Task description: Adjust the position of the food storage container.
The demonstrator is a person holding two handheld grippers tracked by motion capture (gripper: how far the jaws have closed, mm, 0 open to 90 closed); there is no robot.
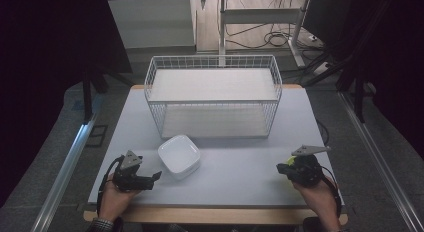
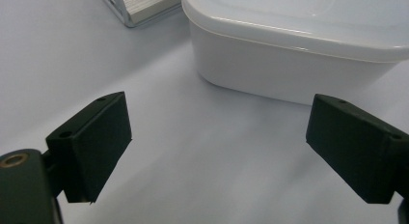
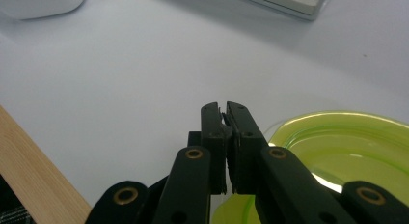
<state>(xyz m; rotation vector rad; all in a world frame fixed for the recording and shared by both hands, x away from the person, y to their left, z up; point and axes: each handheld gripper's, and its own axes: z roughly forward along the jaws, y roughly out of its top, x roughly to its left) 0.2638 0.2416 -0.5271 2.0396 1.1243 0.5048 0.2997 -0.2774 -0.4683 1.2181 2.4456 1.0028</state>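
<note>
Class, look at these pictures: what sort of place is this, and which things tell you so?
Probably a lab or test workspace: a plain table holds just a wire basket and a white dish, with loose cables on the floor behind.

The table (image 1: 240,162) has a pale grey, unpatterned top with a light wood edge along the near side. On it sits a white wire basket (image 1: 214,94), its mesh forming a fine grid of small squares, with pale wood-toned boards inside. The square dish (image 1: 179,155) is plain glossy white, without decoration. The left gripper (image 1: 156,176) is matt black with a grey three-cornered plate on top; its jaws are black too. The right gripper (image 3: 224,113) is black as well, with small brass-coloured rivets. Beneath it lies a translucent yellow-green plate (image 3: 347,156).
</note>
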